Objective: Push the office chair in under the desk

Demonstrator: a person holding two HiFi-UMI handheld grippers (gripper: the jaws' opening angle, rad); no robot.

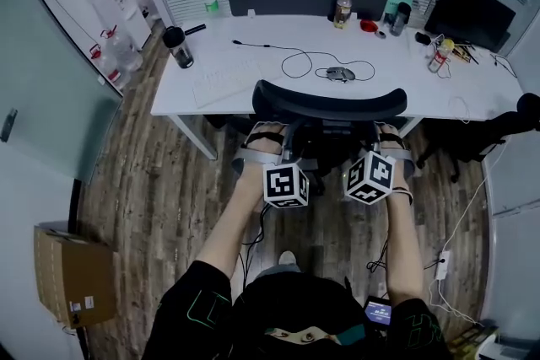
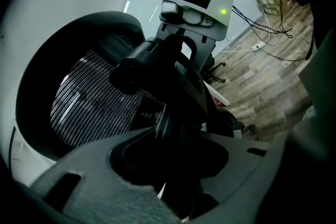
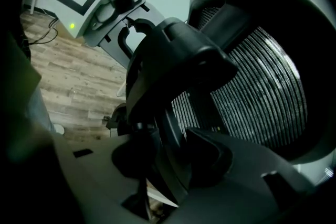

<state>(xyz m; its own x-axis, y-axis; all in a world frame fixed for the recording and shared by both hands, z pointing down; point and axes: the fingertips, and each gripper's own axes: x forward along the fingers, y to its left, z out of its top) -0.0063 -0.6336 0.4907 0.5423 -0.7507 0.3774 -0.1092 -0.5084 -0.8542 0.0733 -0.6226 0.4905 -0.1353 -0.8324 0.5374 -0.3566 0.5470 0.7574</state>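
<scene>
office chair (image 1: 329,103), with a curved black plastic rim over a ribbed mesh back, stands with its backrest right at the near edge of the smooth white worktop (image 1: 228,76). your left hand-held gripper (image 1: 268,137) and right hand-held gripper (image 1: 390,139) each clamp a dark rigid strut of its back frame, above the wood-grain floor (image 1: 169,181).

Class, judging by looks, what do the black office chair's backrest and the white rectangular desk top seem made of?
Black chair backrest: woven mesh, likely synthetic, light showing through fine ribs, in matte plastic-looking frame. White desk top: smooth, probably laminate; soft sheen.
</scene>
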